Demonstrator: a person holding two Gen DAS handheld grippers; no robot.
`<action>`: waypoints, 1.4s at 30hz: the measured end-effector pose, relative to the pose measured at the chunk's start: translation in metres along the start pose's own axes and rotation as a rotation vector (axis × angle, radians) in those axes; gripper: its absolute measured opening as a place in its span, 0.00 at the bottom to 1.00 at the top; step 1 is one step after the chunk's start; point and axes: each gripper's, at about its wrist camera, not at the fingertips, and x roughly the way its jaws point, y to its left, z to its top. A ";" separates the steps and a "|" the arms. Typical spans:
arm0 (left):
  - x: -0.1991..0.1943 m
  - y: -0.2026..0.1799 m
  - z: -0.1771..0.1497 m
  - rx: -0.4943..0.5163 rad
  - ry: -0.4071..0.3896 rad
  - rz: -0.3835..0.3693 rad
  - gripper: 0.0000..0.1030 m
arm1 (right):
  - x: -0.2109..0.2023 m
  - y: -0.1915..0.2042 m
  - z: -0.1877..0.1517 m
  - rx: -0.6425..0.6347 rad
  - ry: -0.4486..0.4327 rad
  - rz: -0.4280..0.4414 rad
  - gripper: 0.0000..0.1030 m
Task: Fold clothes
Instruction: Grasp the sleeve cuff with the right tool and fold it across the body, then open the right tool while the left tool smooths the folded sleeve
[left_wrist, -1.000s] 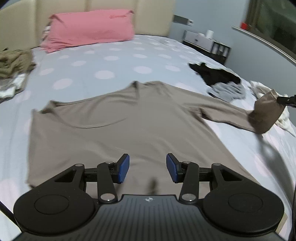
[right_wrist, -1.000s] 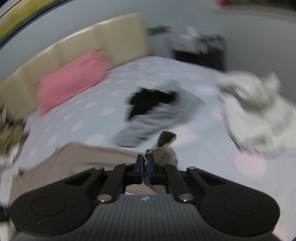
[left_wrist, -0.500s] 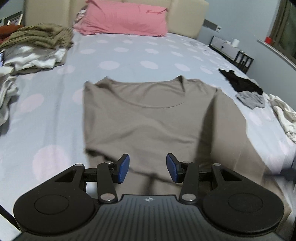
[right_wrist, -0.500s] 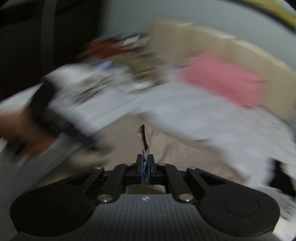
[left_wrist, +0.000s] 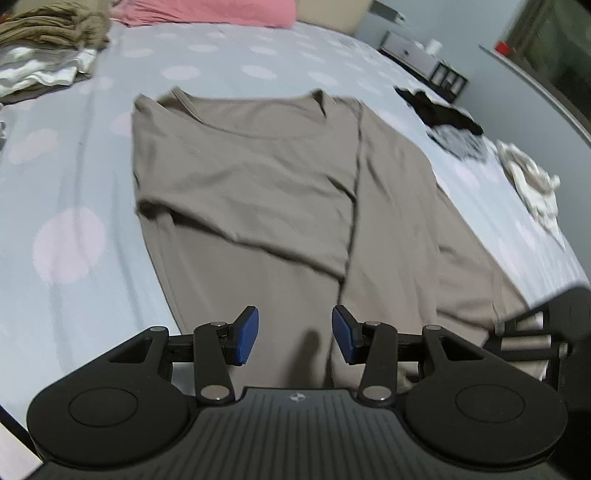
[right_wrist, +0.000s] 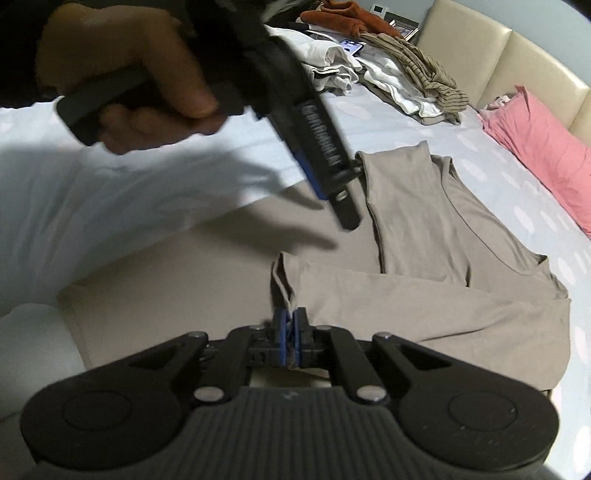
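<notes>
Writing on left tool (right_wrist: 325, 184) blurred, unreadable; taupe shirt (left_wrist: 266, 192) unmarked.

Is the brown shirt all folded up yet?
Partly: one sleeve lies across the shirt; the other is pinched in the right hand-held gripper.

Taupe shirt (left_wrist: 266, 192) flat on dotted bedsheet (left_wrist: 74, 192), left gripper (left_wrist: 294, 339) jaws apart above its hem
</notes>
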 end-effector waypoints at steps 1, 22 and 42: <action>0.000 -0.001 -0.003 -0.005 0.010 -0.013 0.40 | -0.002 0.001 -0.001 0.004 -0.004 -0.005 0.05; -0.020 0.005 -0.014 -0.213 -0.040 -0.069 0.00 | -0.008 0.002 0.002 0.010 -0.091 -0.088 0.05; -0.017 -0.011 -0.011 0.009 -0.042 0.185 0.19 | -0.011 -0.040 -0.012 0.174 -0.093 0.045 0.35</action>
